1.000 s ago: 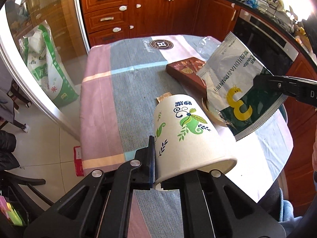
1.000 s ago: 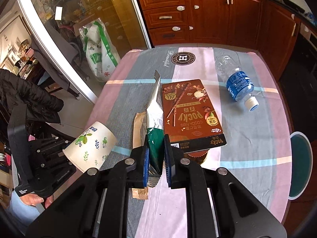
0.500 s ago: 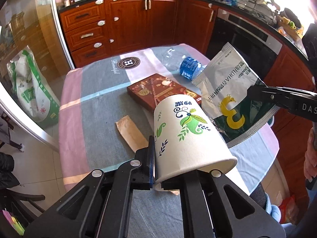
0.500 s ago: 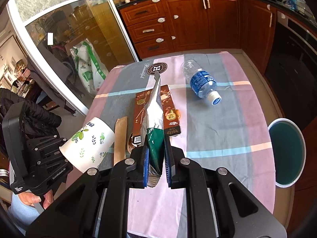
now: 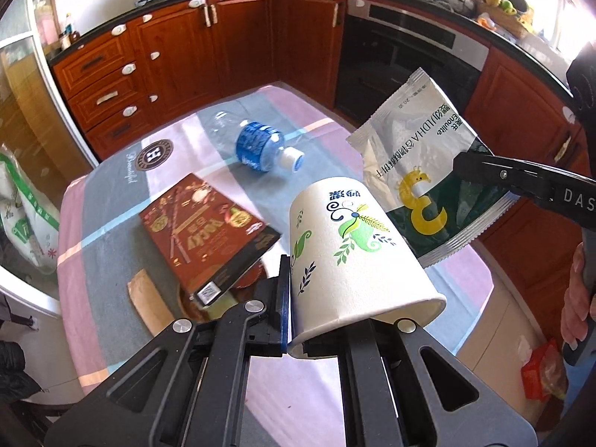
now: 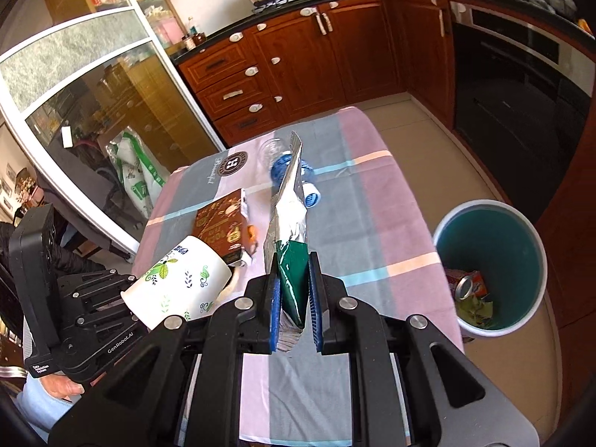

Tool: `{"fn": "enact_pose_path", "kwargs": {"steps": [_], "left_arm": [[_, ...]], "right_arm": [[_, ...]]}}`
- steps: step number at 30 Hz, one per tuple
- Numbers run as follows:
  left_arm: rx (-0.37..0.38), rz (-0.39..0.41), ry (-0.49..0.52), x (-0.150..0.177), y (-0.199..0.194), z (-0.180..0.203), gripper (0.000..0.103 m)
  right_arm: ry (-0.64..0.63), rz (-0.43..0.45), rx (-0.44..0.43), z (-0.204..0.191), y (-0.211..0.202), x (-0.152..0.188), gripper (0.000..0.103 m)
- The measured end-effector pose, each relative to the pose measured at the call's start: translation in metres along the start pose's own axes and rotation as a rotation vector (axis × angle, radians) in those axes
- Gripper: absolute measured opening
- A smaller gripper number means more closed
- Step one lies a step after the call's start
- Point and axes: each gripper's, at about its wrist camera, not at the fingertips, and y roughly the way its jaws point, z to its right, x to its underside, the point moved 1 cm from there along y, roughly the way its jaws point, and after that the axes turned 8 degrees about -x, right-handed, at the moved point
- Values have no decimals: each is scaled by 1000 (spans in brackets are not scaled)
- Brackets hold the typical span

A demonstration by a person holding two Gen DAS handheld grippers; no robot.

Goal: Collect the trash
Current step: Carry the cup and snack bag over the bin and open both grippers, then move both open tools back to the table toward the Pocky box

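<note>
Cup [image 5: 350,249] clamped in left claw [image 5: 316,320], above table [image 5: 111,201].

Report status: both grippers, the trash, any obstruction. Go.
Left gripper shut on paper cup. Right gripper shut on snack bag. Bin open at right, nothing blocking it.

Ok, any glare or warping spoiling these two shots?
Left wrist view: sunlight blows out the top right corner, and fisheye bends the cabinets; paper cup stays sharp. Right wrist view: evenly lit, no glare, bin readable, edges curved.
</note>
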Motion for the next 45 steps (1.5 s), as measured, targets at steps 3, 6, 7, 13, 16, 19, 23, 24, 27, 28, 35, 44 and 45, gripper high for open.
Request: {"fn": "enact_pose_path", "kwargs": {"steps": [3,6,7,13,16,19,23,24,27,28,35,44,45], "left_arm": [[37,-7,55,-19,11,35,5],[70,-15,110,-37,25,71,5],[77,-17,127,-42,31,83,5],[117,-54,225,-70,64,151,5],[135,-68,271,-79,82,181,5],[155,-92,292,-87,102,205,5],[165,-125,315,-93,128,229,5],[165,-130,319,-94,134,235,5],[166,-152,340,-96,148,245,6],[165,-157,346,-96,152,247,6],[161,-185,354,-93,171,250,6],[98,-115,385,-96,159,253,70],[103,-117,384,-96,157,252,70]], "right_arm": [[59,34,35,35,-17,0,13],[119,69,70,71,-34,2,13],[139,80,82,83,-40,2,13],[221,116,195,149,-60,6,13],[253,105,252,178,-57,12,13],[300,87,277,203,-52,19,13],[338,52,300,229,-41,24,13],[344,41,305,234,-38,24,13],[354,21,318,244,-31,27,13],[356,17,320,246,-29,27,13],[367,-7,321,257,-17,25,13],[379,12,318,256,-16,23,72],[381,12,323,255,-17,22,76]]}}
